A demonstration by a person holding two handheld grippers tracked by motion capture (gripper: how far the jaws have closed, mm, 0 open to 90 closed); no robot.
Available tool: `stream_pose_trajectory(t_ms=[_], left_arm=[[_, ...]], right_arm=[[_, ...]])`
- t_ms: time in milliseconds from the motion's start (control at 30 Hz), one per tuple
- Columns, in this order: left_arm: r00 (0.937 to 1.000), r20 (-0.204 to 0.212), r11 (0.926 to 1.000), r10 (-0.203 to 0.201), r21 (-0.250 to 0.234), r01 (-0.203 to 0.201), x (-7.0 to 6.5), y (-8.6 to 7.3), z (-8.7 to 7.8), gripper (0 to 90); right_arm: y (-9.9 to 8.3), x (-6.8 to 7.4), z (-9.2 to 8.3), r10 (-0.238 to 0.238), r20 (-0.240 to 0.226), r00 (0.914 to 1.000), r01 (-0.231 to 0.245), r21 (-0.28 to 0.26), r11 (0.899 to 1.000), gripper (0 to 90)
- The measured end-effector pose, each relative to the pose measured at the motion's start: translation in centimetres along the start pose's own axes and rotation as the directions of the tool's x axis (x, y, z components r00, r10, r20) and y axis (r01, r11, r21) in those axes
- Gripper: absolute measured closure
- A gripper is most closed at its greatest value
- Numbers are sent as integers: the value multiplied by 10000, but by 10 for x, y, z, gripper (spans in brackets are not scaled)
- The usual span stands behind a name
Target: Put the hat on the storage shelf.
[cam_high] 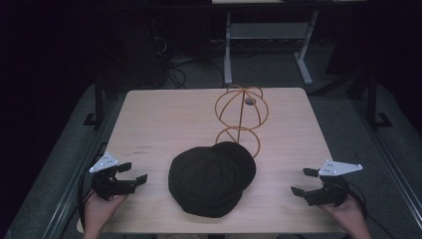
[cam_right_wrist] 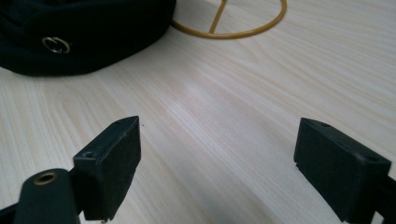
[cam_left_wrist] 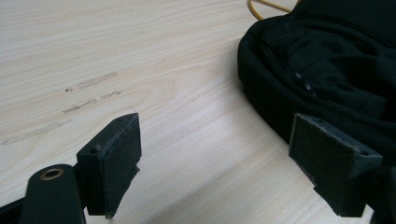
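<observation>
Lying: one black hat (cam_high: 211, 180) lies flat on the tabletop (cam_high: 164, 119), in the near middle, its near edge close to the tabletop's near edge.
Hat shape: a round crown in front, with a second rounded dark part showing behind its far right side; whether that is a brim or a fold I cannot tell.
Hat detail: the right gripper view shows a small metal ring (cam_right_wrist: 56, 45) on the dark cloth (cam_right_wrist: 84, 32); the left gripper view shows a seam across the cloth (cam_left_wrist: 336, 70).
Stand: one wire stand (cam_high: 241, 117), orange, rises just behind the hat, a ball-shaped cage on top and a ring base on the tabletop; the hat's far edge overlaps the ring base in the high view.
Stand from the grippers: the ring base (cam_right_wrist: 233, 28) lies beyond the hat in the right gripper view; a bit of the wire (cam_left_wrist: 266, 7) shows at the top of the left gripper view.
Left gripper: one, the left gripper (cam_high: 132, 174), held at the near left corner, jaws apart with nothing between them, pointing toward the hat, which is just beside its right-hand jaw in its own view.
Right gripper: one, the right gripper (cam_high: 303, 181), held at the near right edge, jaws wide apart and empty, well apart from the hat.
Open room: bare wood on both sides of the hat and across the far left part of the tabletop.
Marks: a few faint scuffs (cam_left_wrist: 84, 95) on the wood to the hat's left.
Edges: both hands sit at the near edge; floor and desk legs lie beyond the far edge.
</observation>
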State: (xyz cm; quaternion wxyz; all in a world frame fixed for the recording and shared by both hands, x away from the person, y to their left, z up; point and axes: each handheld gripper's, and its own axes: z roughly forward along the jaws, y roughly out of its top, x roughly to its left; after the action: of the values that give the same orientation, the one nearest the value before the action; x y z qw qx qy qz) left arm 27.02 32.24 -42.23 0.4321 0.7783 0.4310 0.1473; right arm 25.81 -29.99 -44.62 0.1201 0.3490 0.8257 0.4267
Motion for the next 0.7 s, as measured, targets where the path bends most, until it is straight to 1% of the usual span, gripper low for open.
stream_pose_trajectory(t_ms=[133, 167, 233, 267, 300, 333, 367, 433, 467, 500, 533, 567, 600, 633, 700], left_arm=[[9999, 129, 10000, -39, -45, 40, 2, 0, 1, 163], [9999, 148, 10000, -9, -22, 10, 2, 0, 2, 163], [9998, 171, 10000, 60, 72, -61, 2, 0, 2, 162], [9998, 171, 10000, 60, 72, -61, 2, 0, 2, 163], [9998, 194, 10000, 72, 13, -73, 1, -1, 2, 163], [9998, 194, 10000, 72, 13, -73, 1, -1, 2, 163], [9998, 186, 10000, 88, -8, -88, 0, -1, 2, 162], [9998, 167, 9999, 128, 68, -129, 0, -1, 2, 163], [9998, 167, 9999, 128, 68, -129, 0, -1, 2, 162], [9998, 180, 9999, 132, 28, -132, -1, -1, 3, 162], [9998, 180, 9999, 132, 28, -132, -1, -1, 3, 162], [9997, 150, 9998, 211, 19, -211, -1, 0, 3, 163], [9997, 150, 9998, 211, 19, -211, -1, 0, 3, 163], [9996, 157, 9998, 215, 8, -215, -1, -1, 3, 162], [9997, 166, 9999, 157, 15, -157, -1, -1, 3, 163]], right_arm=[[5, 2, 1, -76, -91, 9999, 75, -73, 9999, 141], [8, 5, 2, -60, -288, 9996, 56, -161, 9999, 142], [12, 8, 3, -211, -544, 9983, 202, -172, 9996, 142], [12, 8, 3, -211, -544, 9983, 202, -172, 9996, 142], [18, 12, 3, -342, -591, 9977, 333, -162, 9993, 142], [18, 12, 3, -342, -591, 9977, 333, -162, 9993, 142], [25, 16, 4, -471, -748, 9961, 461, -149, 9988, 142], [31, 20, 5, -725, -830, 9939, 729, 8, 9973, 142], [31, 20, 5, -725, -830, 9939, 729, 8, 9973, 142], [36, 25, 6, -855, -957, 9917, 867, 80, 9962, 142], [36, 25, 6, -855, -957, 9917, 867, 80, 9962, 142], [41, 30, 7, -965, -1123, 9890, 983, 103, 9951, 142], [41, 30, 7, -965, -1123, 9890, 983, 103, 9951, 142], [47, 35, 9, -1145, -1265, 9853, 1171, 135, 9930, 145], [53, 41, 10, -1343, -1406, 9809, 1375, 126, 9904, 151]])
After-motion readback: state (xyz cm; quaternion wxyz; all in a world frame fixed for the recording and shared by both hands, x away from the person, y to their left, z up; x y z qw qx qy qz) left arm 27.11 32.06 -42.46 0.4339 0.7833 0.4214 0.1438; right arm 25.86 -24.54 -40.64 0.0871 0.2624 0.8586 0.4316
